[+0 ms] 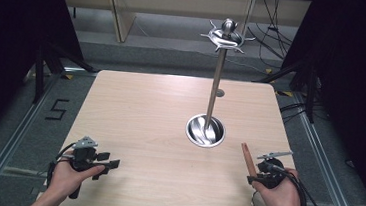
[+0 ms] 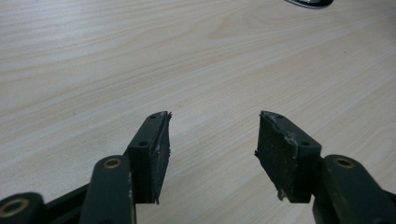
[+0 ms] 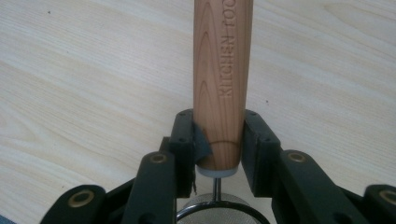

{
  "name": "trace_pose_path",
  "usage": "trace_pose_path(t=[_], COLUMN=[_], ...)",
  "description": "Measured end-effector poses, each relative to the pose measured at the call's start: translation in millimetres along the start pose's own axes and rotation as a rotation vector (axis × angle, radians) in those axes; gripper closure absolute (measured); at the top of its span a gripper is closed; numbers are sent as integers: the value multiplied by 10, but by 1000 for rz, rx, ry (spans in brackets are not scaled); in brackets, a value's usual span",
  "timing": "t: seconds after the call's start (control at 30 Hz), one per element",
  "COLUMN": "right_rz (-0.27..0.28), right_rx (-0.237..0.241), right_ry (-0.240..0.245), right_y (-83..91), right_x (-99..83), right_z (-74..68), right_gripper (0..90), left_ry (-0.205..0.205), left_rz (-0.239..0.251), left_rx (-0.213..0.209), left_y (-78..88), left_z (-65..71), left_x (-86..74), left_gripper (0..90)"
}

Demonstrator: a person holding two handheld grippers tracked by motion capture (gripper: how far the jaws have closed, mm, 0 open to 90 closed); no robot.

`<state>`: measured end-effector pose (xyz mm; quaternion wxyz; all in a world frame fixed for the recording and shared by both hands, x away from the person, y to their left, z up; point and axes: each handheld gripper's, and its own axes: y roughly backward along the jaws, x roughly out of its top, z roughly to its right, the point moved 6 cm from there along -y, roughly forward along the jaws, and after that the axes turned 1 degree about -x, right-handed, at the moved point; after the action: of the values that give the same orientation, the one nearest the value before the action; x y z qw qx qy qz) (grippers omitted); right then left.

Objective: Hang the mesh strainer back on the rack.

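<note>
The right gripper [image 3: 218,135] clamps the wooden handle of a small metal mesh strainer [image 3: 222,70], raised near the table's [image 1: 158,131] right edge; the left gripper [image 2: 212,140] rests open, empty.

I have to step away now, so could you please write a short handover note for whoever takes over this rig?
Right gripper: shut on the wooden handle of a small strainer, handle pointing away from the person.
Left gripper: open, holding nothing, low over the table.
Hanging stand: upright at the far right of the table, its hooks bare.
Done: strainer gripped.
Left: probably hang it on a hook of the stand.
</note>
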<state>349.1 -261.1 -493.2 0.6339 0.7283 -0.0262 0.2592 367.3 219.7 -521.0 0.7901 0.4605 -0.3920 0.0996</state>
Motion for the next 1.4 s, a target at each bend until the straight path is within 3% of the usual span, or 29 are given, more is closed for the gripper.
trace_pose_path(t=[0.03, 0.1, 0.2, 0.37, 0.43, 0.47, 0.5, 0.63, 0.87, 0.9, 0.97, 1.03, 1.23, 1.27, 1.3, 1.4], right_rz=[44, 55, 137, 157, 162, 172, 162, 172, 245, 287, 319, 339, 375, 394, 396, 418], right_rx=[-7, -7, -33, -27, -25, -28, -19, -27, -13, -15, -15, -10, -11, -8, -23, -31], right_ry=[12, 9, 15, -9, -6, 33, 7, 10, 10, 47, 48, 15, 38, 4, 46, 66], right_y=[8, 23, 75, 94, 85, 58, 58, 66, 146, 158, 172, 181, 194, 199, 218, 217], right_x=[23, 30, 79, 91, 95, 99, 100, 106, 159, 192, 211, 230, 255, 263, 272, 284], right_z=[10, 10, 67, 66, 66, 90, 68, 60, 25, 50, 47, 20, 2, -34, 5, 18], right_gripper=[694, 694, 693, 693, 693, 693, 693, 693, 693, 693, 693, 693, 692, 693, 693, 692], left_ry=[-8, -5, -3, -7, -7, -6, -5, -11, -5, -5, -7, -10, -14, -14, -10, -13], left_rz=[0, 2, 2, -5, -9, -9, -5, -11, -6, -7, -10, -8, -11, -8, -4, -7], left_rx=[-3, -2, -1, 2, 0, 0, 4, -1, -5, -4, -7, -7, -6, -5, -5, -4], left_y=[11, 10, 6, 4, 6, 4, -4, -17, -22, -23, -20, -16, -13, -14, -17, -12], left_z=[-4, -5, -2, -10, -12, -12, -11, -1, 7, 9, 13, 12, 8, 9, 12, 10], left_x=[-3, -7, -13, -22, -22, -21, -19, -20, -19, -19, -17, -14, -18, -17, -16, -18], left_gripper=[431, 431, 431, 431, 431, 431, 431, 431, 431, 431, 431, 431, 431, 431, 431, 432])
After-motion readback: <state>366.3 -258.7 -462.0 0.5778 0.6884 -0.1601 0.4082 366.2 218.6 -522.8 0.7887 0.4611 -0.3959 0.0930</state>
